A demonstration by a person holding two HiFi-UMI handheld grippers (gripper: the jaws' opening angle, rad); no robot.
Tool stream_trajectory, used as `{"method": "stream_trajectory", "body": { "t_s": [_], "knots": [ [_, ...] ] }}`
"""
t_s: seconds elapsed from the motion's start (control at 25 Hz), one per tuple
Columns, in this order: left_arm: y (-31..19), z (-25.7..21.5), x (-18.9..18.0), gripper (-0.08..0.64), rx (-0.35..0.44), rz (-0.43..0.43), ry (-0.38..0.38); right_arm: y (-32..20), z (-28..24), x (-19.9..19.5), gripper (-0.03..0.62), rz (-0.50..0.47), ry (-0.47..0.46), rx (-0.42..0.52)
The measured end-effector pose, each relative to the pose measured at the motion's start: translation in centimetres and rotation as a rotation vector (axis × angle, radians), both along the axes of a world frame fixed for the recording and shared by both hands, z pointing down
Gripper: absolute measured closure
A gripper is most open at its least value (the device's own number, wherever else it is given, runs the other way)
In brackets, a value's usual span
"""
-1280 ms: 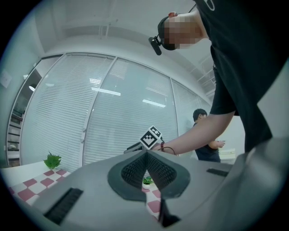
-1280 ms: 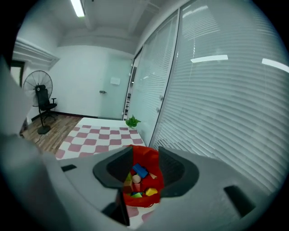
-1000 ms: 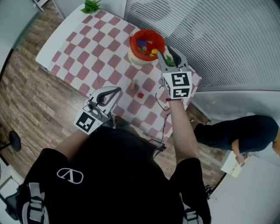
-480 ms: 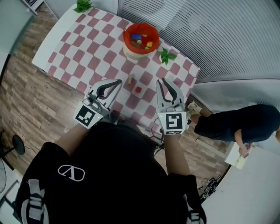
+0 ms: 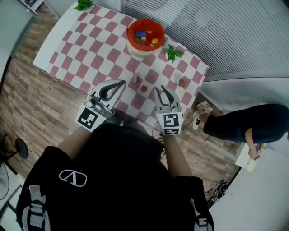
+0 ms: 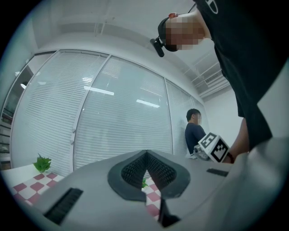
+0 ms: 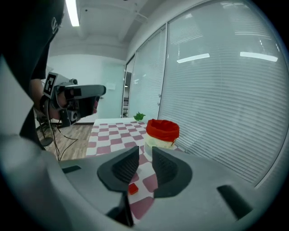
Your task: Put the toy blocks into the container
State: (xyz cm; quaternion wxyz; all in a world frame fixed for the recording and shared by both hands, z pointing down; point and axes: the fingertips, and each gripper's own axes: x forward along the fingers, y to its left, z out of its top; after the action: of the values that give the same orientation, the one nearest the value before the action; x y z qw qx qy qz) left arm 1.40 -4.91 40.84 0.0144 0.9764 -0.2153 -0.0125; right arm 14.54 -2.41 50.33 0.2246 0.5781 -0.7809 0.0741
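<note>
**Ribbed pads above a red cube**

The right gripper (image 5: 161, 89) hangs over the checked cloth (image 5: 97, 45). Its dark ribbed pads (image 7: 125, 166) are parted and have just been opening wider, with nothing between them. A small red cube (image 5: 143, 89) lies on the cloth just beyond its tips, and a tan upright block (image 5: 135, 80) stands beside the cube. The left gripper (image 5: 122, 83) is closed and empty. More blocks (image 5: 141, 33) sit in the round, red-lined container (image 5: 130, 36), well apart.

Bright, even light from a ceiling strip lamp (image 7: 72, 12) reflects in the far blinds (image 7: 226, 90); edges bend strongly, and the near foreground seems soft.
</note>
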Motion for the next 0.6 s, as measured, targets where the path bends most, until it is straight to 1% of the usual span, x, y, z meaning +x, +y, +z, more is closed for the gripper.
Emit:
{"method": "stream_trajectory", "body": {
  "t_s": [0.16,0.28,0.32,0.48,0.6],
  "knots": [
    [0.1,0.2,-0.5,0.554,-0.001,-0.009,-0.007,-0.4,5.4,-0.6,0.487,-0.021,0.011,-0.12],
    [0.2,0.4,-0.7,0.554,-0.002,-0.016,-0.009,-0.6,9.9,-1.5,0.449,-0.054,0.021,-0.226],
    [0.2,0.4,-0.8,0.554,-0.002,-0.019,-0.012,-0.6,11.2,-1.8,0.448,-0.064,0.029,-0.253],
    [0.2,0.6,-1.3,0.554,-0.006,-0.033,-0.013,-0.7,15.8,-2.6,0.433,-0.121,0.095,-0.36],
    [0.3,0.8,-1.8,0.554,-0.011,-0.041,-0.019,-0.7,18.4,-3.4,0.403,-0.168,0.135,-0.437]
  ]
}}
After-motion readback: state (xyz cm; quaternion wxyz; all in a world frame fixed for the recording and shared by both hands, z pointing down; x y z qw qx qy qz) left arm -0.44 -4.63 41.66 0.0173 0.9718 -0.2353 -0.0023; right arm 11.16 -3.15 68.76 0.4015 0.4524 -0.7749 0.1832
